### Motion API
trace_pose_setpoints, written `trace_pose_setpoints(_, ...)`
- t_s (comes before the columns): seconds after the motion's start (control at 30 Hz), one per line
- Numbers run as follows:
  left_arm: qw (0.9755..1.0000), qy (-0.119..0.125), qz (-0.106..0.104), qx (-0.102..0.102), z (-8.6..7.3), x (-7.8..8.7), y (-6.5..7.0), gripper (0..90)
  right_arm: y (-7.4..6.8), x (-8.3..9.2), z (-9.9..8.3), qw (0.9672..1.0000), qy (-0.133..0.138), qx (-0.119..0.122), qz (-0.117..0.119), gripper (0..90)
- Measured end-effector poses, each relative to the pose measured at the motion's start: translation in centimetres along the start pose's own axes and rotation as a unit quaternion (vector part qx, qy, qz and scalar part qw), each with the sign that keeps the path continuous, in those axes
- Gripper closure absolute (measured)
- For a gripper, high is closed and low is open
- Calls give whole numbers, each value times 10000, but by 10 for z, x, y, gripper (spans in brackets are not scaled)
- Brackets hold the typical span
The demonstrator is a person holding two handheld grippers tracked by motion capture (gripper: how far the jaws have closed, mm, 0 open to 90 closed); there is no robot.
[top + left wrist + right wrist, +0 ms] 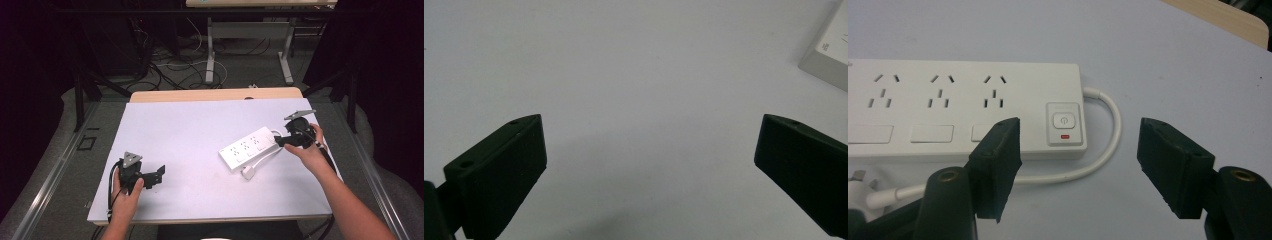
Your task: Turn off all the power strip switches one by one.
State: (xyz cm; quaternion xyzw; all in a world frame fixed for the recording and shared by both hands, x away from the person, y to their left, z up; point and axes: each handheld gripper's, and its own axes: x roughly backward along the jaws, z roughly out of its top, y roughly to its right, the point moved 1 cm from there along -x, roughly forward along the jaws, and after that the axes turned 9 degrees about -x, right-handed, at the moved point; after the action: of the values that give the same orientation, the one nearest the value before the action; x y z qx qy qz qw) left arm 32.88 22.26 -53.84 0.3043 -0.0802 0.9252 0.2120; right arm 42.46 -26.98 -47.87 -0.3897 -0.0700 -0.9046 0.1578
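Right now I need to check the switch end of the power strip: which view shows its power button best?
The right gripper view: the power button faces the camera, red mark below it. In the high view the power strip is too small to make the button out. The left gripper view catches just a white corner.

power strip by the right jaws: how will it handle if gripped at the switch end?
The power strip looks rigid and flat, so it probably won't roll. Its glossy plastic may slip. The cord loops loosely, so it will likely flop and drag.
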Motion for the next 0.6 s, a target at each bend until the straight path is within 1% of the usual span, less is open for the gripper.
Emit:
trace_pose_setpoints(0.03, 10000, 2, -2, 13, 0, 0, 0, 4, 2, -3, 3, 10000, -27, 45, 35, 376)
trace_pose_setpoints(0.17, 10000, 4, -1, 17, 0, 0, 0, 4, 3, -11, 6, 9998, -175, -126, 50, 384)
trace_pose_setpoints(0.27, 10000, -12, 4, 20, -1, 0, 0, 4, 5, -16, 9, 9997, -171, -182, -4, 384)
trace_pose_setpoints(0.33, 10000, -15, 8, 21, -1, 0, -1, 4, 5, -17, 10, 9996, -158, -216, 0, 387)
trace_pose_setpoints(0.37, 10000, -20, 12, 17, -1, 0, -1, 4, 5, -21, 11, 9992, -172, -365, 51, 406)
trace_pose_setpoints(0.43, 10000, -17, 1, 22, -1, 1, -1, 4, 6, -22, 12, 9992, -171, -361, 54, 415)
trace_pose_setpoints(0.47, 10000, -4, 3, 36, -1, 0, -1, 4, 6, -25, 14, 9988, -202, -444, 98, 441)
trace_pose_setpoints(0.5, 10000, -7, -3, 35, -1, 1, -1, 4, 6, -26, 15, 9985, -217, -499, 108, 448)
trace_pose_setpoints(0.53, 10000, -9, -4, 34, -1, 1, -1, 4, 6, -26, 15, 9985, -217, -499, 108, 448)
trace_pose_setpoints(0.6, 10000, -12, 1, 22, -1, 1, -1, 4, 8, -28, 16, 9983, -220, -527, 134, 480)
